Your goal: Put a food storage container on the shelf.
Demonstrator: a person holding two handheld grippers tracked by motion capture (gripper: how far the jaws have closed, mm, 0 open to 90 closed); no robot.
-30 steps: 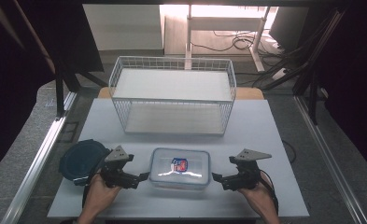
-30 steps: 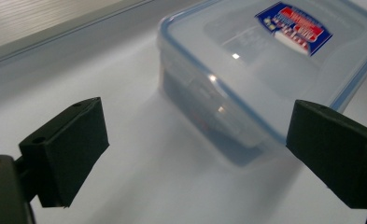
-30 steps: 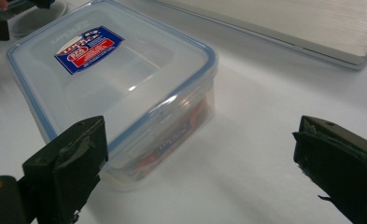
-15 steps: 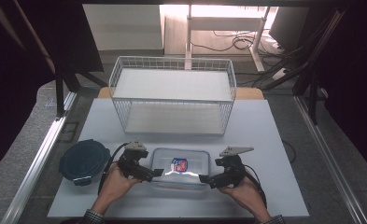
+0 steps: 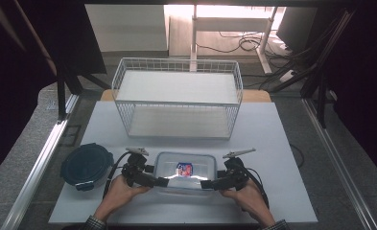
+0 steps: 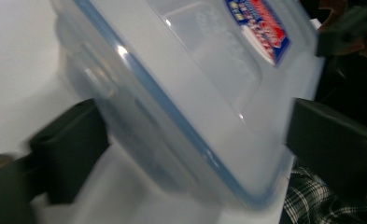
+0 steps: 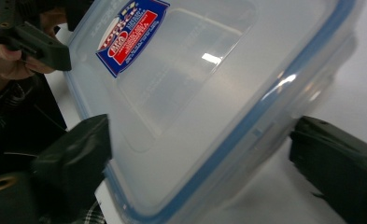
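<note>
— What do you have in front of you?

— One clear lidded box [image 5: 183, 172] with a red and blue label [image 5: 184, 168], at the near middle of the white table [image 5: 282, 143]. One dark round container [image 5: 86, 165] sits left of it, apart from it. One white wire basket [image 5: 176, 96] stands farther back, well apart from the box.

— And your tongs?

— Two. My left gripper [image 5: 161, 181] is at the box's near left corner, my right gripper [image 5: 206, 184] at its near right corner. On both the jaws have just been closing, with a corner of the box between them. In each gripper view one jaw touches the box's edge while the other stands off it, so neither has a grip.
</note>
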